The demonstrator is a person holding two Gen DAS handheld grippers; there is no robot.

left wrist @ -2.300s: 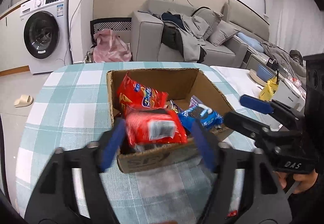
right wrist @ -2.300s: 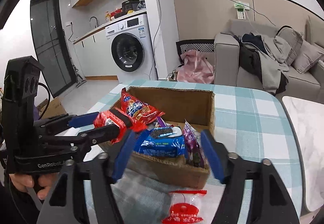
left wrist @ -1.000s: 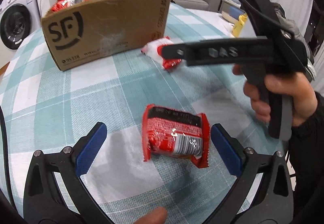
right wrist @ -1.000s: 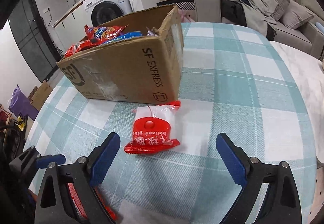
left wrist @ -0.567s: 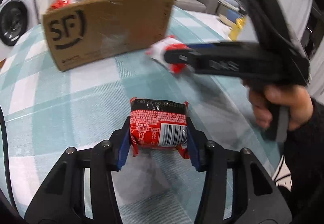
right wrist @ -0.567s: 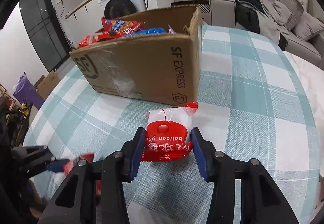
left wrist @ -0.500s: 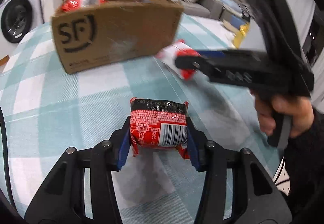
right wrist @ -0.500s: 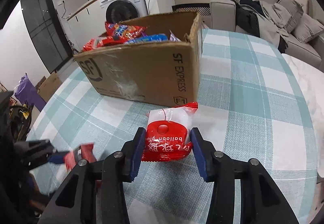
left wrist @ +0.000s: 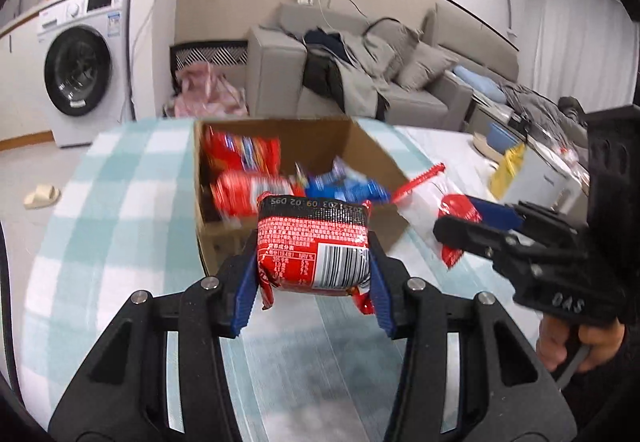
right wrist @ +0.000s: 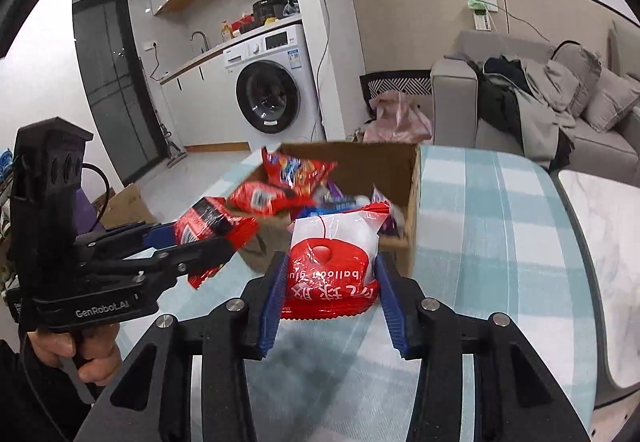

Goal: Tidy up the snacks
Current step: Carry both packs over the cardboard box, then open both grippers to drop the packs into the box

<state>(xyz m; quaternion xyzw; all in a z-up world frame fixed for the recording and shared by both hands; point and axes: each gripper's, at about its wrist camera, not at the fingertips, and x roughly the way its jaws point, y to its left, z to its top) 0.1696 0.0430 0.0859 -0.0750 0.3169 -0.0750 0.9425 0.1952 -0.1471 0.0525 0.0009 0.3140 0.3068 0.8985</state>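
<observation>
Two packets ride clamped: left gripper grips red pack, right gripper grips bag; next, release over box at frame centre.

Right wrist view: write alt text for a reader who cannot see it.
The right gripper is shut on a red-and-white balloon glue packet, held above a teal checked tablecloth in front of an open cardboard box of snacks. At left, the left gripper holds a red snack packet.
</observation>
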